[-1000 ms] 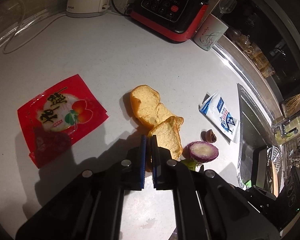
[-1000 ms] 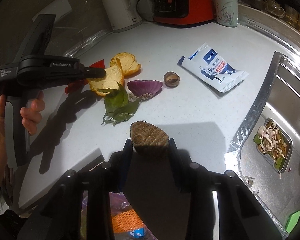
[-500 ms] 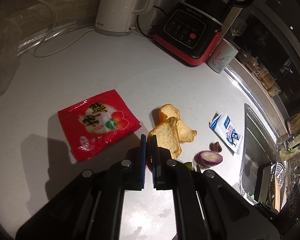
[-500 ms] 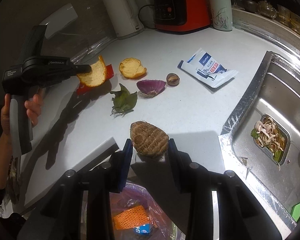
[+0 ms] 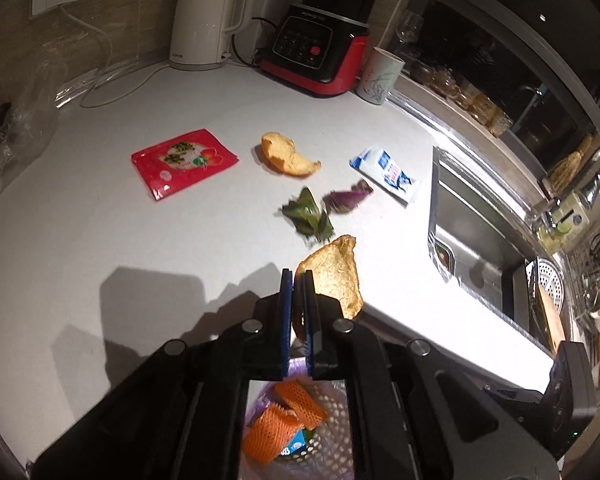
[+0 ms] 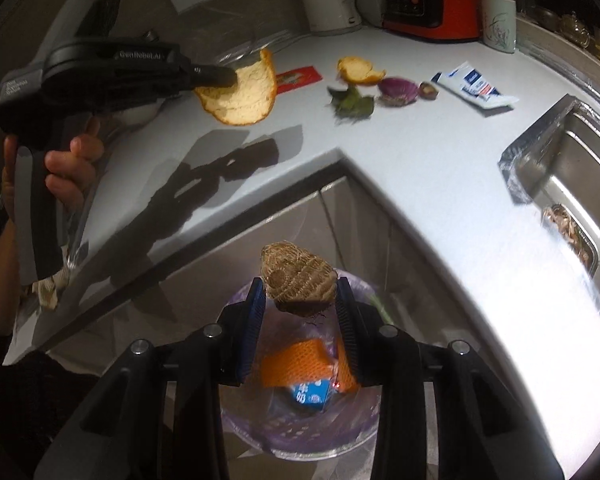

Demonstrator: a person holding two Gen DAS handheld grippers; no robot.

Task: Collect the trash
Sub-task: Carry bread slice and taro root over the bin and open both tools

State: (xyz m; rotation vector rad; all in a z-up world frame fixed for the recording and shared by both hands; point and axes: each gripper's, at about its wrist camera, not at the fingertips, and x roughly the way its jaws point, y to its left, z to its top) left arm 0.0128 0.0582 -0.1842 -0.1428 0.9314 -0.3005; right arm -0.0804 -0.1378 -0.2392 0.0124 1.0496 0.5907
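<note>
Above bin, right gripper angled down, clamping husk

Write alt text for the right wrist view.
The right gripper holds a brown fibrous lump above a lined trash bin; at left, the left gripper carries an orange peel over the white counter.

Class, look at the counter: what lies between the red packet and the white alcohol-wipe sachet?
An orange peel lies between the red packet and the sachet, seen in the left wrist view.
</note>
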